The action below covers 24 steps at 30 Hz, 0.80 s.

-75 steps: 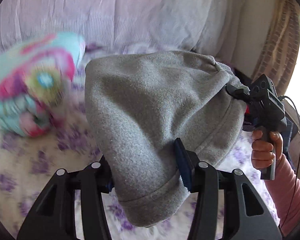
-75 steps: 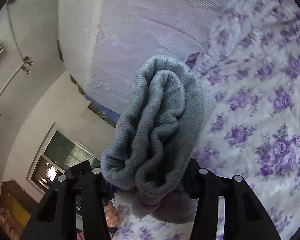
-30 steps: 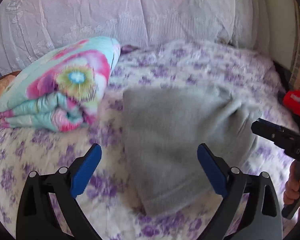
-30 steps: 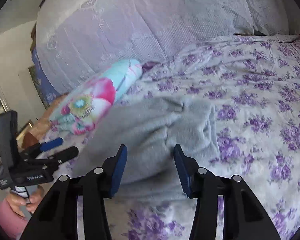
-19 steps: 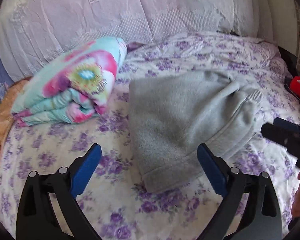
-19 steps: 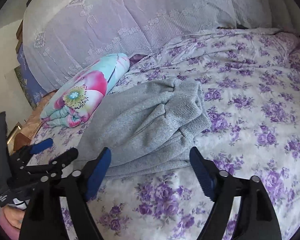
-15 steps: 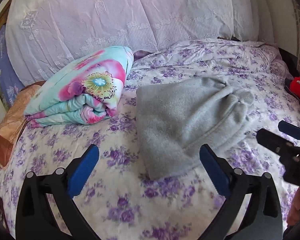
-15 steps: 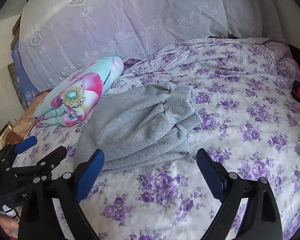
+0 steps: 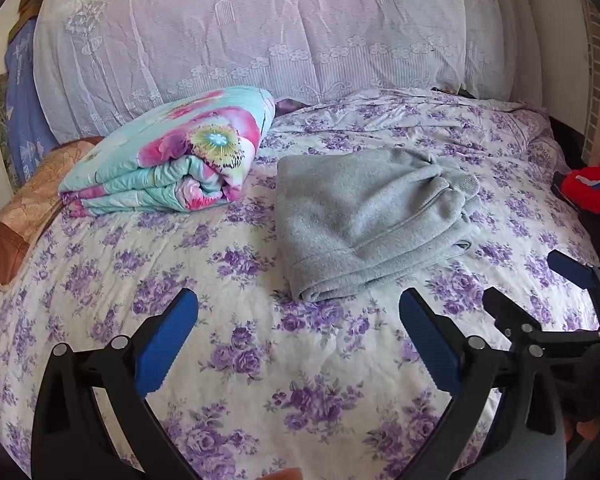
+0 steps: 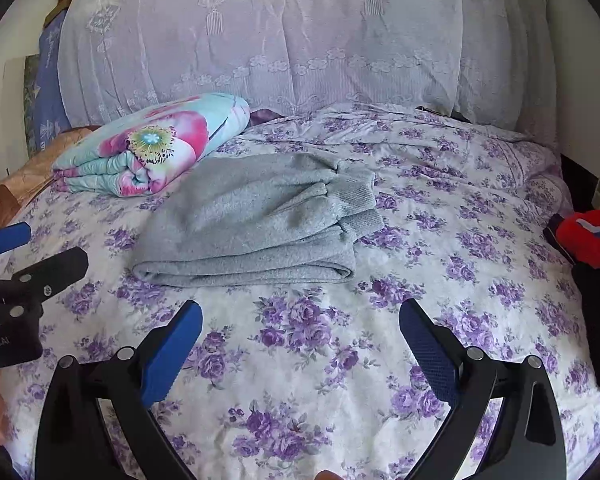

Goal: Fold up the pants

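The pants (image 9: 364, 216) are seen folded into a grey bundle on the bed (image 9: 260, 360), with the ribbed cuffs at the right end and a folded edge along the near side. Just left of the pants, a rolled floral quilt (image 9: 172, 168) is laid; a narrow strip of sheet is left between the two. Behind the pants, open sheet runs back to the lace-covered headboard (image 9: 260, 32). Well to the right of the pants, at the bed's edge, a red garment (image 9: 592, 186) is seen. In front of the pants, a broad stretch of flowered sheet lies bare.

The left gripper (image 9: 298, 340) is held near of the pants with its jaws spread wide and nothing between them. The right gripper (image 10: 300, 344) is likewise held clear of the pants; its jaws have just been opening and are now spread wide, with only sheet seen between them.
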Tool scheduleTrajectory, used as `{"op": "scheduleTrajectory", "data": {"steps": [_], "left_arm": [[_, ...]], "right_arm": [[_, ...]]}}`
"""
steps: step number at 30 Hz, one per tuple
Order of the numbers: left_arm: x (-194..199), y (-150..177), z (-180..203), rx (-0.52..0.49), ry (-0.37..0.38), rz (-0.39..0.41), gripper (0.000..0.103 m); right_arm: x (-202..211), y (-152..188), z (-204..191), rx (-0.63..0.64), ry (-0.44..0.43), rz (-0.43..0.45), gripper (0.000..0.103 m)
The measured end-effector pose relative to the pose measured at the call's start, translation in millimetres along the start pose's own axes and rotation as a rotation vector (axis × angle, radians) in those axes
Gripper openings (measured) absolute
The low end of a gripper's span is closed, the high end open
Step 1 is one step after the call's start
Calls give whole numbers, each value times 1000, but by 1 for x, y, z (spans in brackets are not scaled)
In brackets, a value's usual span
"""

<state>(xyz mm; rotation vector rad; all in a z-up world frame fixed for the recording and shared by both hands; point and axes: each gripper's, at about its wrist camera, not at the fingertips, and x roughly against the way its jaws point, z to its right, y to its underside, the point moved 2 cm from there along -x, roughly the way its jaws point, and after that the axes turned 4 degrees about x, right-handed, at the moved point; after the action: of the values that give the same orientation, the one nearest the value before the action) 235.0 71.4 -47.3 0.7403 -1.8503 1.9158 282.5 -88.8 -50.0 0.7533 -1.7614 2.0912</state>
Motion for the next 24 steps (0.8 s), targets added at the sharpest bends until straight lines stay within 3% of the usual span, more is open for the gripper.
{"op": "scheduleTrajectory", "data": {"steps": [4,24], "left_arm": [[-5,4,-2,0,8,-37,98],[-4,7,2,-25,-13,-19,98]], "right_arm": [[-3,2,-4,12,4,-12,99],[-2,4,-5,14,10,-7,99]]}}
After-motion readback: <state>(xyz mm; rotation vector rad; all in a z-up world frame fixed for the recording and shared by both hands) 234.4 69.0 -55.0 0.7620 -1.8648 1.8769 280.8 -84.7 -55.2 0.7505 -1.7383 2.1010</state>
